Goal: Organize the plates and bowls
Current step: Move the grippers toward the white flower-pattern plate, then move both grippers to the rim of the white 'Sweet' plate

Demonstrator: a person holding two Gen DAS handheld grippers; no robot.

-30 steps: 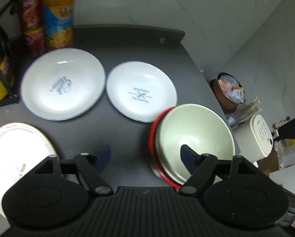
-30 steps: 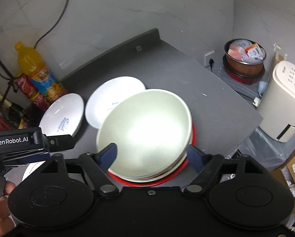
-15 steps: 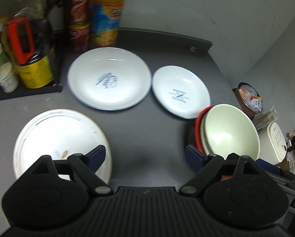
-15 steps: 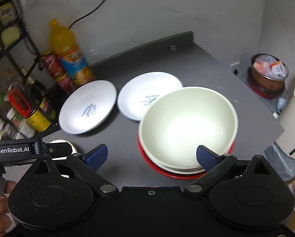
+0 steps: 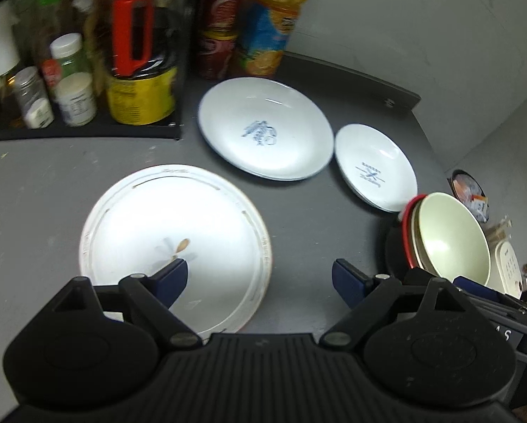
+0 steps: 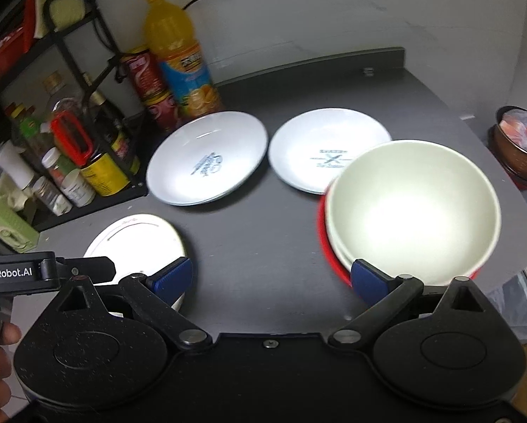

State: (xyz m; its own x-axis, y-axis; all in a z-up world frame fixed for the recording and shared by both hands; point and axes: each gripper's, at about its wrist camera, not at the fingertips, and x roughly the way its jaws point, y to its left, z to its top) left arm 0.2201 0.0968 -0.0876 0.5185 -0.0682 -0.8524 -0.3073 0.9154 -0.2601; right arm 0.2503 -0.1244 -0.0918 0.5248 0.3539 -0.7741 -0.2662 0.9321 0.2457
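Both grippers have pulled back and swung left over the last second: the bowl stack that sat right between the right gripper's fingers is now off to its right, and the near-left plate has come fully into the left wrist view.

Far left, a dark rack (image 5: pixel 87 130) holds jars and tins, with a red can (image 6: pixel 150 91) and an orange juice bottle (image 6: pixel 179 53) just beside it against the wall. On the near left of the dark countertop (image 5: pixel 298 218) lies a white plate with a worn rim (image 5: pixel 175 243), a small brown speck near its middle. The left gripper (image 5: pixel 260 276) hangs above it, fingers wide apart and holding nothing; one fingertip overlaps the plate in view, but I cannot tell if it touches.

Further back, in the middle, sits a larger white plate with a blue print (image 5: pixel 265 128), and just to its right a smaller white plate with a crossed mark (image 5: pixel 376 165), their rims close or touching. At the right edge stands the bowl stack (image 6: pixel 411 208): a pale green bowl on top, at least one more pale rim beneath, and a red one at the bottom. The right gripper (image 6: pixel 272 276) hovers near it, fingers also spread and empty.

So the bowls look gathered already. The three plates lie separately, unstacked, and that seems the work left.
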